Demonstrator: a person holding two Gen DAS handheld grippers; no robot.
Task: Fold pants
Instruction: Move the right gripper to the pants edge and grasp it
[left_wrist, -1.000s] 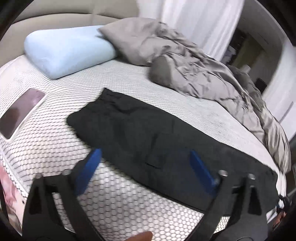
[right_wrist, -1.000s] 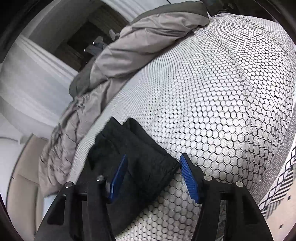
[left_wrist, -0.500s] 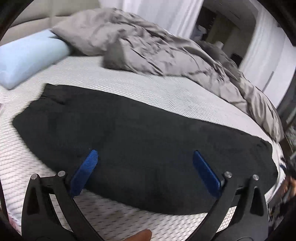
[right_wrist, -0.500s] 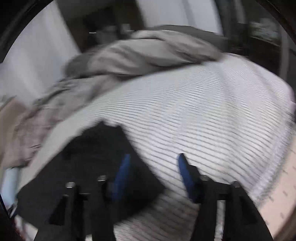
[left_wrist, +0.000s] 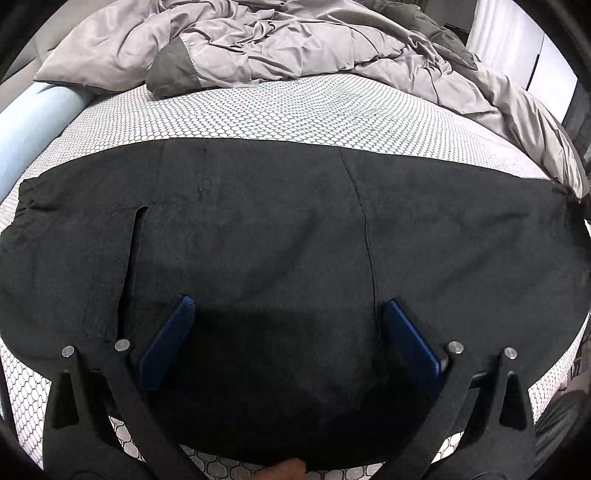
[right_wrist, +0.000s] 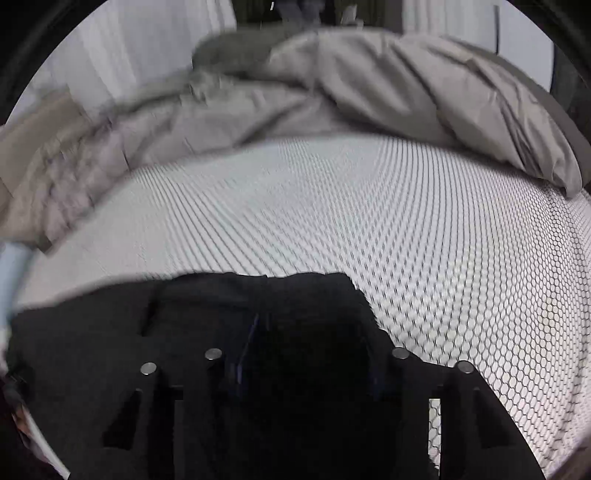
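Note:
Black pants (left_wrist: 277, 229) lie flat across the white honeycomb-patterned bed, waistband to the left, leg ends to the right. My left gripper (left_wrist: 288, 325) is open, its blue pads low over the pants' middle near the front edge. In the right wrist view the pants' leg end (right_wrist: 258, 302) fills the lower frame. My right gripper (right_wrist: 310, 350) is open over that leg end; its blue fingers (right_wrist: 247, 347) are dark against the cloth and blurred.
A crumpled grey duvet (left_wrist: 295, 48) lies along the far side of the bed and shows in the right wrist view (right_wrist: 369, 92). A light blue pillow (left_wrist: 33, 122) is at the far left. Bare bed sheet (right_wrist: 406, 221) stretches beyond the leg end.
Both grippers have moved in low over the pants. The left one swung right and closer to the pants' middle. The right one swung round over the leg end.

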